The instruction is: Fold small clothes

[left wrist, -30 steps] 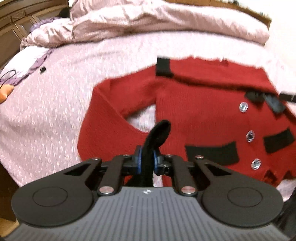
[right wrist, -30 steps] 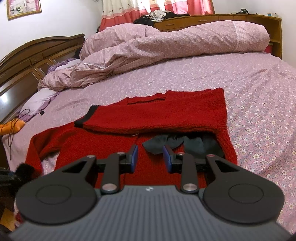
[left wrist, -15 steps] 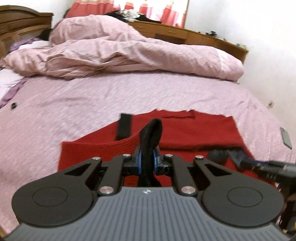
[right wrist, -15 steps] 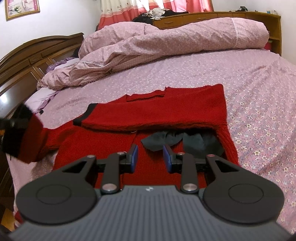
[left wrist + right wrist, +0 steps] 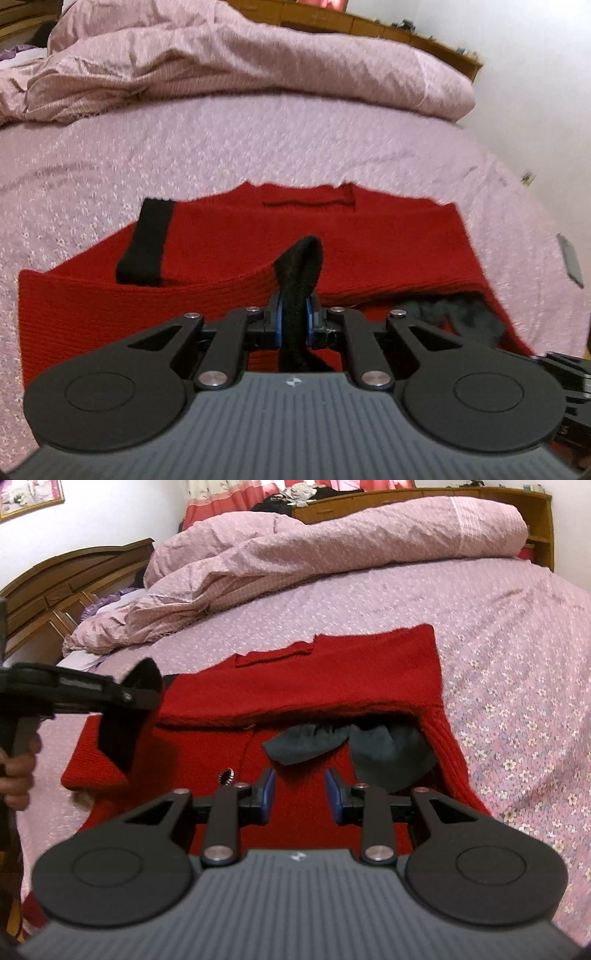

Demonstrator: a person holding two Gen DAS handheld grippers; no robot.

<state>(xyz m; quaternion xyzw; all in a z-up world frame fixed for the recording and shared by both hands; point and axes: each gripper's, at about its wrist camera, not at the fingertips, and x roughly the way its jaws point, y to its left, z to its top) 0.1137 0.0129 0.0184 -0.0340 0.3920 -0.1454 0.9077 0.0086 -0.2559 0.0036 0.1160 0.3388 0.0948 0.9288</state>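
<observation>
— One garment listed: a red knit cardigan [image 5: 332, 686], lying partly folded on the pink floral bedsheet [image 5: 517, 635]. Where does each sleeve sit?

— One sleeve is laid across the body, its black cuff [image 5: 146, 242] resting flat on the red knit. The other sleeve's black cuff [image 5: 299, 273] is pinched in the left gripper [image 5: 294, 321], jaws closed on the fabric, with the sleeve raised off the bed at the garment's left side.

— And the right gripper?

— Right gripper [image 5: 300, 794]: jaws apart, nothing between the blue pads [image 5: 267, 794], hovering over the cardigan's front panel. Just ahead of it — a dark bow [image 5: 351, 746] at the neckline, under the folded-over red edge, and one dark round button [image 5: 226, 776] beside the left pad.

— Other items?

— A rumpled pink duvet [image 5: 332, 550] heaped at the far side of the bed; a dark wooden headboard [image 5: 66, 583] to the left; a grey flat object [image 5: 570, 260], too blurred to identify, on the sheet to the cardigan's right. The person's hand [image 5: 16, 771] shows at the left edge of the right wrist view, around the left gripper's handle.
</observation>
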